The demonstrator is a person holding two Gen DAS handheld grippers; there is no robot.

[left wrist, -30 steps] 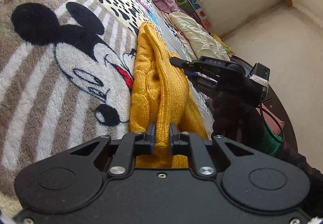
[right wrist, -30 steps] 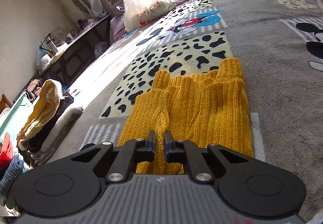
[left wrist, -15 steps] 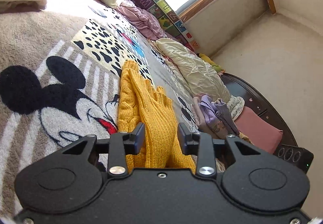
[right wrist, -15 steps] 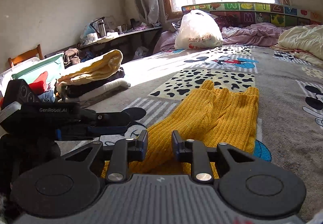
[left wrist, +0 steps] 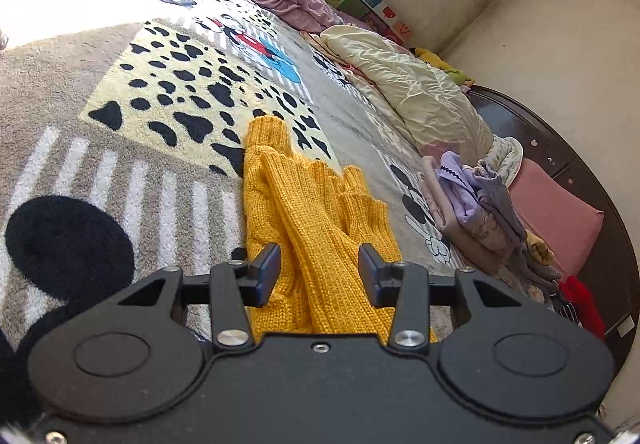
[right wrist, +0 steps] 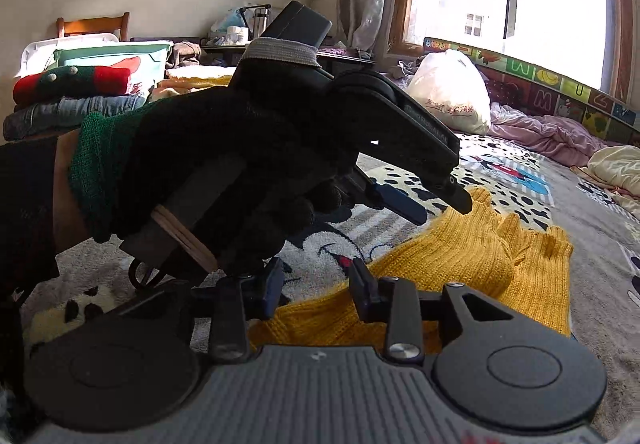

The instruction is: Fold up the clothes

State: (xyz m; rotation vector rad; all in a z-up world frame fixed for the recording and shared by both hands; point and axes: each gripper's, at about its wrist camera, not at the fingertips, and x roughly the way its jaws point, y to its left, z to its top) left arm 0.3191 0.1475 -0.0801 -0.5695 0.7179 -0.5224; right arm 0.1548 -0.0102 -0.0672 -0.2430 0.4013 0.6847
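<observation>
A mustard-yellow knit sweater [left wrist: 316,220] lies folded on the cartoon-mouse blanket [left wrist: 120,172], its sleeves laid lengthwise over the body. My left gripper [left wrist: 319,269] hovers just above the near end of the sweater, open, with nothing between its fingers. In the right wrist view the sweater [right wrist: 472,256] spreads out ahead and to the right. My right gripper [right wrist: 317,284] is open over its near edge, holding nothing. The left gripper [right wrist: 436,204], in a black-gloved hand [right wrist: 224,172], fills the upper left of that view, its tips above the sweater's far left corner.
Beside the sweater sits a pile of folded clothes [left wrist: 476,212], with a cream quilt [left wrist: 420,96] and pink pillow [left wrist: 560,220] along the dark headboard. A white bag [right wrist: 448,92] lies near the window. Stacked clothes [right wrist: 72,96] and a green bin [right wrist: 120,52] stand at the left.
Both grippers were shut on the sweater a second ago; both have opened, let it go and drawn back. The right view has swung toward the left hand.
</observation>
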